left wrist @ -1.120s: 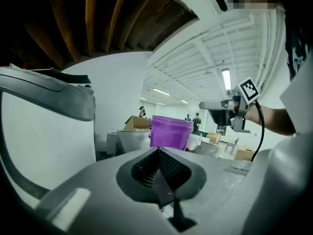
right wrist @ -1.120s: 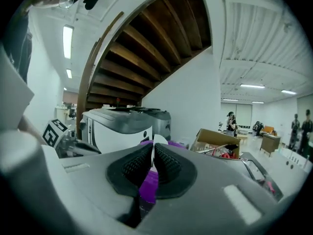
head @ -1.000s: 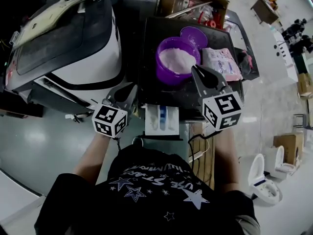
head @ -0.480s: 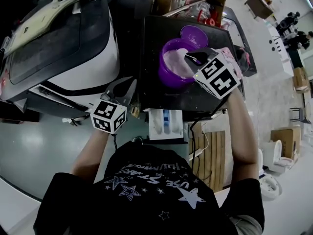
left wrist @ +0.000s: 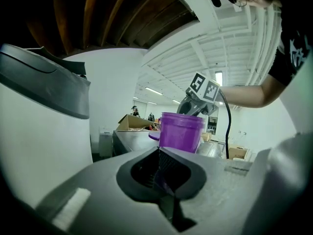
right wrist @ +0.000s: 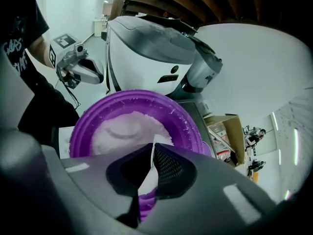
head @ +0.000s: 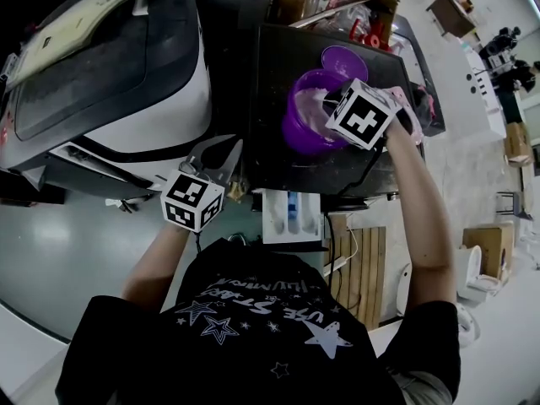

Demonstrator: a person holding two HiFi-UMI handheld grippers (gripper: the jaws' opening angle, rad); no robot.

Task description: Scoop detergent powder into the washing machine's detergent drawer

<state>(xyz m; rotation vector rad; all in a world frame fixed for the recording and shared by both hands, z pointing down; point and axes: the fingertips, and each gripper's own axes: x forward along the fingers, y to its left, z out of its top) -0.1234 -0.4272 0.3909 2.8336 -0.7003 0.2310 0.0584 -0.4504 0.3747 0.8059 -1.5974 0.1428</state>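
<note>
Grey shiny floor below, and dark top of washing machine [head: 337, 171] in upper middle of head view. Carries purple tub [head: 297, 129] toward upper right, open, with round purple lid [head: 344, 60] lying just behind it. Holds white detergent powder [right wrist: 122, 129] inside tub, heaped and slightly lumpy, with shallow curved mark on surface and white dust on inner wall. Hangs right gripper [head: 332, 99] over right rim of tub, tips pointing down at powder; cannot tell if touching. Shows its jaws pressed together, only thin slit between, nothing pinched. Has detergent drawer [head: 289, 215] pulled out at lower edge of dark top, white with blue part, well apart from right gripper and lower in frame. Places left gripper [head: 221, 152] at left edge of dark top, beside large white and grey machine [head: 126, 99]. Shows jaws closed there too, empty, aimed sideways toward tub.
</note>
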